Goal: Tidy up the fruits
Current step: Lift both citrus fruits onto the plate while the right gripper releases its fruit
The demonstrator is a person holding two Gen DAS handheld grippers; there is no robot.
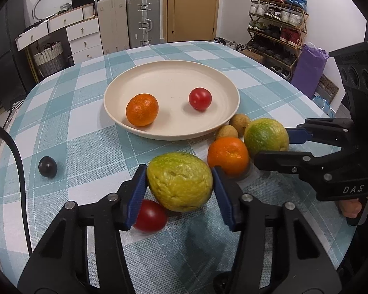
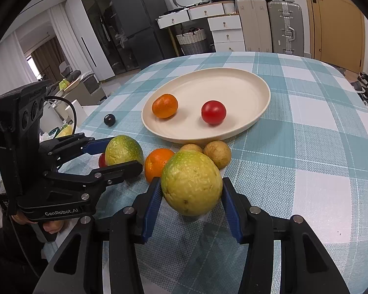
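Note:
My left gripper (image 1: pixel 177 171) is shut on a yellow-green fruit (image 1: pixel 180 183) resting on the checked tablecloth, with a blue pad against each side. To its right, my right gripper (image 1: pixel 272 145) is shut on a second yellow-green fruit (image 2: pixel 191 186). Between them lies an orange (image 1: pixel 227 155), with two small brown fruits (image 1: pixel 227 132) behind it. A red tomato (image 1: pixel 151 215) lies under my left finger. Alone at the left sits a dark plum (image 1: pixel 47 167). The cream plate (image 1: pixel 171 133) beyond holds an orange (image 1: pixel 141 109) and a tomato (image 1: pixel 200 98).
A black cable (image 1: pixel 19 161) hangs at the table's left edge. A hand (image 1: pixel 350 208) holds the right gripper's handle. Beyond the round table's far edge stand suitcases, drawers and a shoe rack (image 1: pixel 277 24).

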